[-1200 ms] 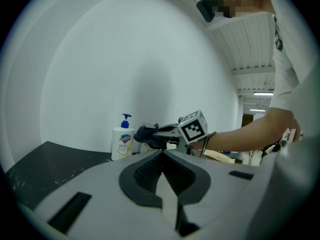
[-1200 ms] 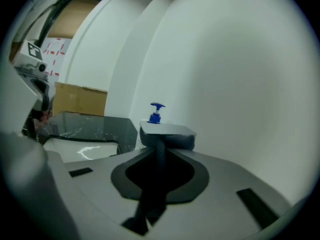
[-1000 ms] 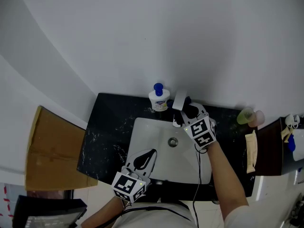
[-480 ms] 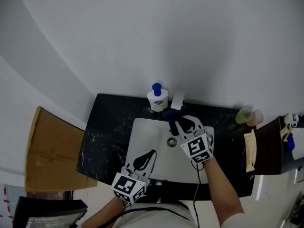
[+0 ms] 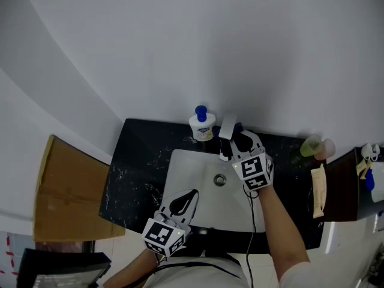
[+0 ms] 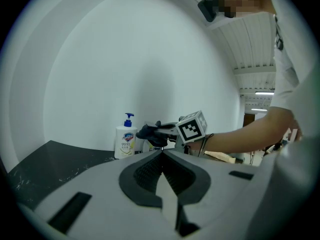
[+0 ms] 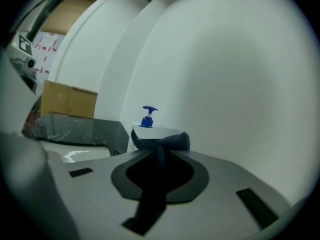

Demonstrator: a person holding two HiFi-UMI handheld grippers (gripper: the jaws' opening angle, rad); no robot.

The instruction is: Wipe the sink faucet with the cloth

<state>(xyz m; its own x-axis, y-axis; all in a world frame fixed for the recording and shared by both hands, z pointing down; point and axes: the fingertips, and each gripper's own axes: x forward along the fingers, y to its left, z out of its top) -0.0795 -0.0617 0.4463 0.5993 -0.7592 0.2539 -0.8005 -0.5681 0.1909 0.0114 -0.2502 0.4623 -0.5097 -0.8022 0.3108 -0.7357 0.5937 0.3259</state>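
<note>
The left gripper (image 6: 161, 154) has its jaws pressed together, with nothing between them; far off on the left, a white soap bottle (image 6: 125, 141) stands on the black counter (image 6: 45, 159); just right of it, the right gripper (image 6: 161, 130) pinches a dark cloth (image 6: 149, 132); an arm (image 6: 240, 136) comes in from the right.

Dim, even light — fisheye-warped, dark-vignetted edges

A plain white wall (image 5: 180, 41) curves behind a black marbled table (image 5: 135, 161); a brown cardboard box (image 5: 66, 191) stands at its left end, over pale floor (image 5: 345, 260)
</note>
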